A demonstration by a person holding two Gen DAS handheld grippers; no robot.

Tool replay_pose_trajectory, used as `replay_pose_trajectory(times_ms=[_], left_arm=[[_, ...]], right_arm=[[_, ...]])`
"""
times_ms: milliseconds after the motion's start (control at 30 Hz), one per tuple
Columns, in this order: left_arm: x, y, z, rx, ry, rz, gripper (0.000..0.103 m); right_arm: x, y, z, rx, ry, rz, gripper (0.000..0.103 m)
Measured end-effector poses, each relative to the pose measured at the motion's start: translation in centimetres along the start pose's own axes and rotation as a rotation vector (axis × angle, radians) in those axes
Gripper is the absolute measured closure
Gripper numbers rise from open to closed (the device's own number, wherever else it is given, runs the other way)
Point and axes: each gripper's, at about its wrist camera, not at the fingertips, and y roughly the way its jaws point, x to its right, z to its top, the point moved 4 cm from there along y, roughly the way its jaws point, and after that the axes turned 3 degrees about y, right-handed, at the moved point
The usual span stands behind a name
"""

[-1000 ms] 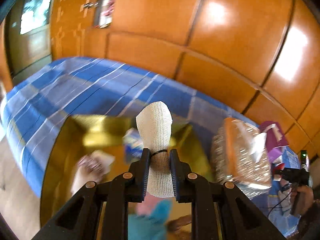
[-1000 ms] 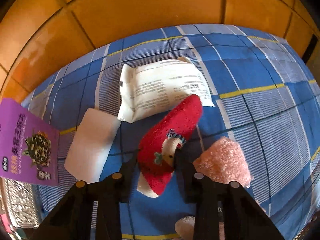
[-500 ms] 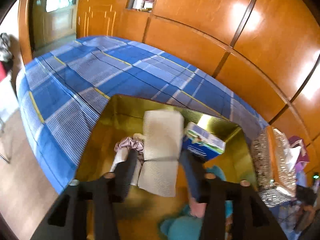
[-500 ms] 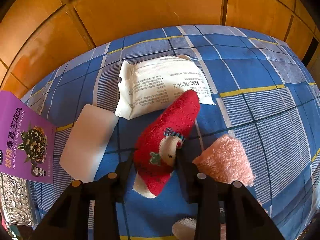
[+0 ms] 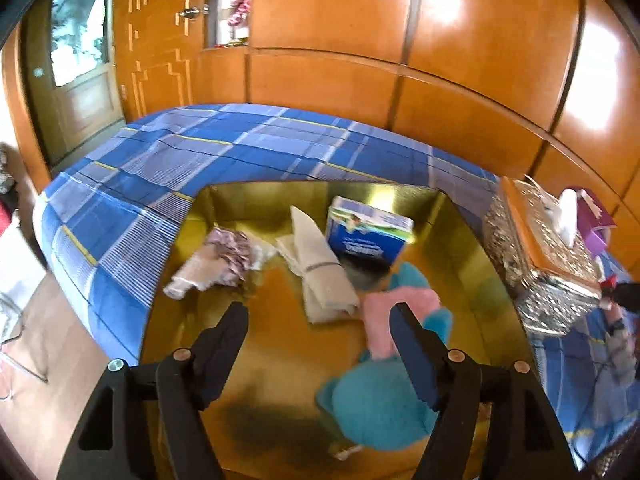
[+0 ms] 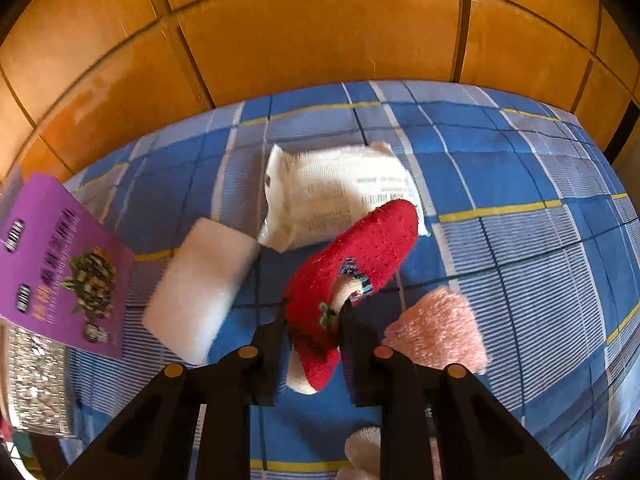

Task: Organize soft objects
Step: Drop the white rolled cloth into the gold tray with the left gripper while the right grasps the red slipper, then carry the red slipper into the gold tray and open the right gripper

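1. Only the left wrist view shows the gold box (image 5: pixel 460 216): the left gripper (image 5: pixel 320 320) hangs over it, jaws spread and empty. A white gauze roll (image 5: pixel 320 268) lies inside, near a blue carton (image 5: pixel 366 236).
2. Only the right wrist view shows the right gripper (image 6: pixel 314 314) clenched on a red sock (image 6: pixel 352 268) (on the blue plaid bedspread (image 6: pixel 520 184)), a pink sock (image 6: pixel 438 330) just to its right.

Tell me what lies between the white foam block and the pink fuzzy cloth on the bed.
The red sock, pinched by the right gripper, lies between the white foam block and the pink fuzzy cloth, in the right wrist view.
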Motion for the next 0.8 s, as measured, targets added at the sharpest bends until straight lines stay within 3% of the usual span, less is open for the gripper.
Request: replay_pose_trajectory(times_ms=[267,433,533,667,800], left_arm=[[1.2,-0.8,0.1,0.024,0.036,-0.044,0.025],[2.1,-1.6,0.3,0.045,0.066,-0.049,0.023],[2.3,-1.9,0.3,0.050,0.074,-0.044,0.020],[2.3,-2.3,0.4,0.064,0.077,-0.029,0.018],[2.0,-2.6,0.5,0.079,0.075,-0.003,0.016]], right_arm=[[-3.3,-3.4,5.8,0.035,-0.043,-0.009,0.083],[-10.4,-6.7,9.9,0.122,-0.158,0.014,0.083],[-16.3,-9.0,10.7,0.174,-0.256,0.082,0.083],[-24.8,-12.6,8.5,0.225,-0.437,0.253,0.083],[-31.7,-14.8,2.1,0.198,-0.667,0.397,0.083]])
